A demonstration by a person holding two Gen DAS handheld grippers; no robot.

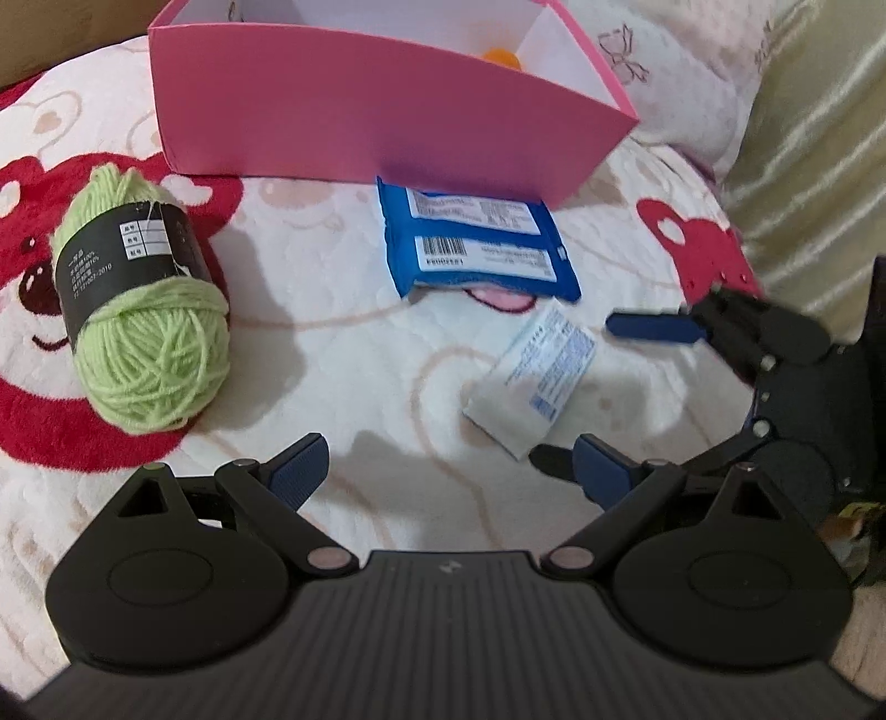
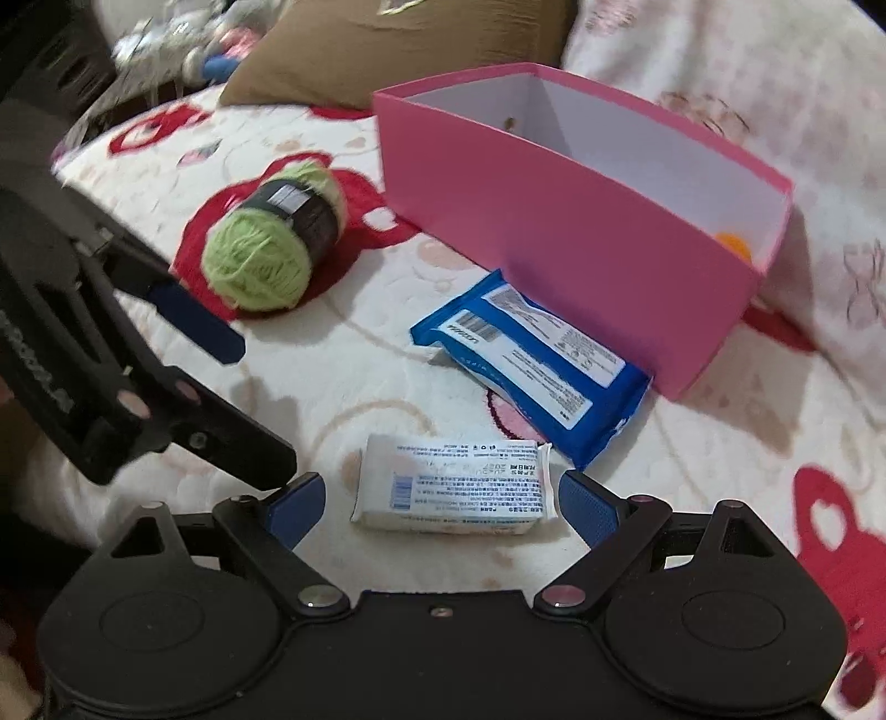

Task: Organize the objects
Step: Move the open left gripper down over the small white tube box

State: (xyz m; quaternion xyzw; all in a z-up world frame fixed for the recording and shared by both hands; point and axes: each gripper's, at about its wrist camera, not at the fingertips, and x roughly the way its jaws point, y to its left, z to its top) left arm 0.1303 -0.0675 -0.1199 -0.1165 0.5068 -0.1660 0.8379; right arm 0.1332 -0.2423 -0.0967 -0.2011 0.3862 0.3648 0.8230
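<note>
On the bear-print blanket a small white packet lies between the wide-apart fingers of my right gripper, which is open; I cannot tell whether the pads touch it. From the left wrist view the same white packet sits just ahead and right of my open, empty left gripper, with the right gripper reaching in from the right. A blue wipes pack lies against the open pink box. A green yarn ball rests at the left.
An orange object lies inside the box. An olive pillow borders the right side and a brown cushion stands behind the box. My left gripper crosses the left of the right wrist view.
</note>
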